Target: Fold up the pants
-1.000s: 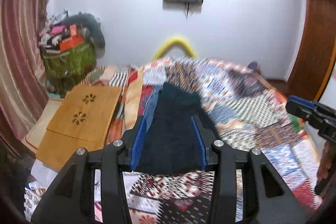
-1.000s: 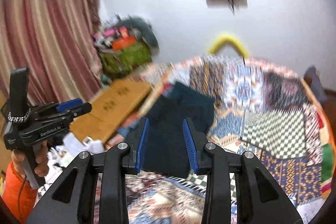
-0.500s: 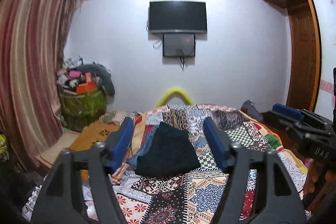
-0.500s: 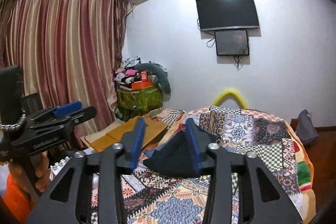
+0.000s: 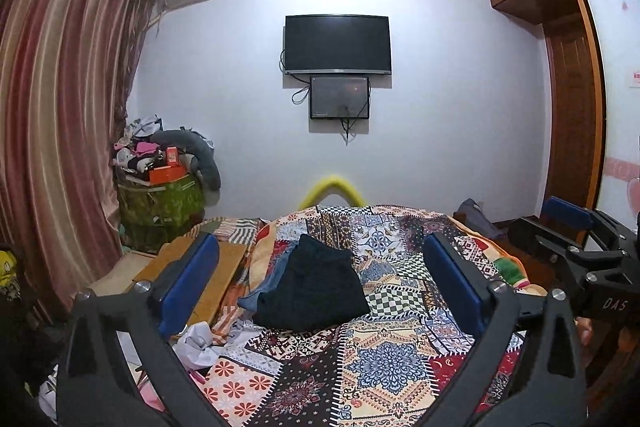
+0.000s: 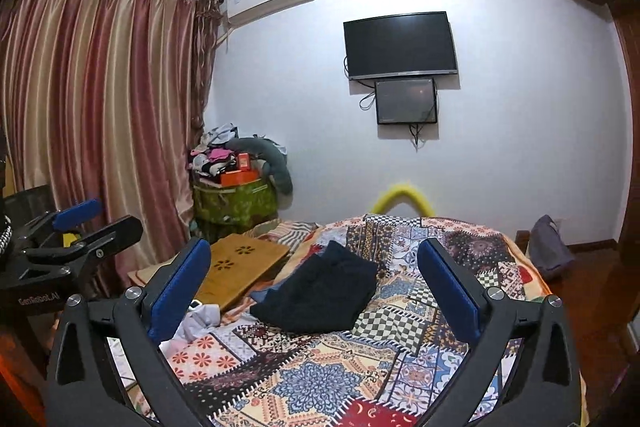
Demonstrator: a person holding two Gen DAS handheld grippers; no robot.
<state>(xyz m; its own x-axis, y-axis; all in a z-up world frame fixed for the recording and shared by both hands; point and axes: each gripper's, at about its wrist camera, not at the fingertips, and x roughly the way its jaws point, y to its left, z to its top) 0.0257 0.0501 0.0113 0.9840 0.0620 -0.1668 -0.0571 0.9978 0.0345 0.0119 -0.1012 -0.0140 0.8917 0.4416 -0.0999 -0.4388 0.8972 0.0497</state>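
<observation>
At the far left a long striped curtain of rose and gold cloth hangs to the floor, and next to it a green patterned bin heaped with clothes and boxes stands against the white wall. Nearer, a pale wooden lap desk with flower cut-outs lies beside the bed. The left gripper has just been opening and its blue-padded jaws stand wide, with nothing between the pads; the folded dark pants only appear framed by them, lying well beyond on the patchwork quilt of many printed squares. The pants are a compact, nearly black bundle of several layers, roughly a rectangle, with a bit of blue denim cloth peeking from under their left side. They look soft and limp, light enough to lift with one pinch, yet thick where the layers stack; I judge a grip should take a folded edge or corner through all layers, since a loose top layer would slide open. The right gripper has also just been opening, likewise spread wide and empty. The fold seems finished. At the right, a brown wooden wardrobe rises.
</observation>
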